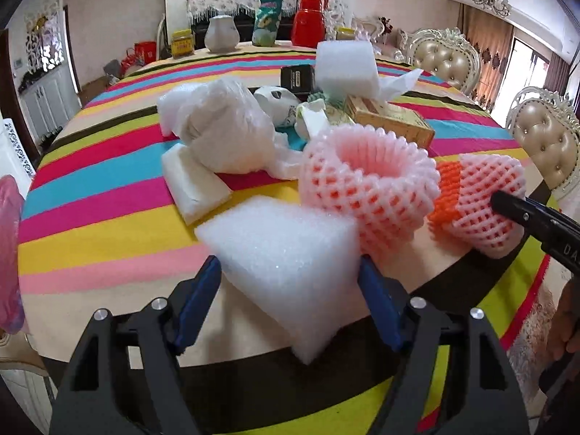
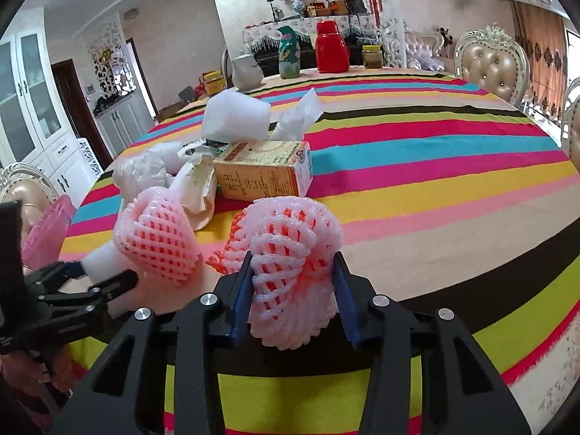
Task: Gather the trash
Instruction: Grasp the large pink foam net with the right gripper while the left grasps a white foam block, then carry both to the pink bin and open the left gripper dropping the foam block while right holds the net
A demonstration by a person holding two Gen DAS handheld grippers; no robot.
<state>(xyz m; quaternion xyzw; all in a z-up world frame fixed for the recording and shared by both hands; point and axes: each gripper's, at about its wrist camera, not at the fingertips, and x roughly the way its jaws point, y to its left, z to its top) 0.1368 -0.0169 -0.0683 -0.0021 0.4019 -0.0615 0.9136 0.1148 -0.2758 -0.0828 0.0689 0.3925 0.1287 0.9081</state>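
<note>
A white foam block (image 1: pixel 282 239) lies near the front edge of the striped table (image 1: pixel 90 199). My left gripper (image 1: pixel 290 264) is shut on it, a blue pad against each side. It shows in the right wrist view too, the left gripper (image 2: pixel 90 282) at the far left with the block (image 2: pixel 103 259). My right gripper (image 2: pixel 293 259) is shut on a pink foam net (image 2: pixel 290 224) with orange mesh inside, squeezing it. In the left wrist view one black finger (image 1: pixel 514 206) of the right gripper presses that net (image 1: pixel 482 188). A second pink net (image 1: pixel 366 181) stands between the two grippers.
Behind lie a crumpled white plastic bag (image 1: pixel 224 127), a flat white packet (image 1: pixel 195 188), a cardboard box (image 2: pixel 264 170), tissue and a big foam block (image 1: pixel 344 65). A red flask (image 1: pixel 308 21) and a white jug (image 1: pixel 221 32) stand at the far edge. Padded chairs (image 1: pixel 446 58) line the right side.
</note>
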